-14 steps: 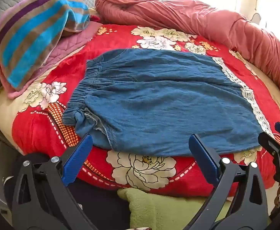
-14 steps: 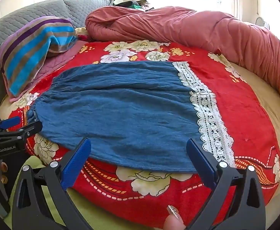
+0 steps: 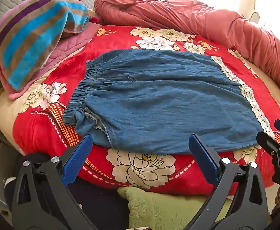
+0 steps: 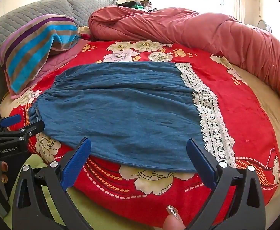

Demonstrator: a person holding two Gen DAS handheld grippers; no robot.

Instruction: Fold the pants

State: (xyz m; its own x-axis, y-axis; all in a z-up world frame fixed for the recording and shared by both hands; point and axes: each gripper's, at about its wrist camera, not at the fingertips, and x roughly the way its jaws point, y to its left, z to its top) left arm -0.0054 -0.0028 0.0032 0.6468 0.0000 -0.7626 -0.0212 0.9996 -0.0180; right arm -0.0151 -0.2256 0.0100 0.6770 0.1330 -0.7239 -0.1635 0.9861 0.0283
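Currently blue crinkled denim pants with white lace hem trim lie flat on the red floral plush blanket. Left gripper and right gripper both spread wide, empty, at the near edge.

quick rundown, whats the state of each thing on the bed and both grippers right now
blue pants: spread flat on the blanket, not yet folded, ungripped
lace trim: lying flat along the pants' right end
left gripper: open, nothing between its fingers, at the near waistband corner
right gripper: open, nothing held, over the pants' near edge
red floral blanket: spread under the pants
pink duvet: bunched along the far side
striped towel: draped over the pillows
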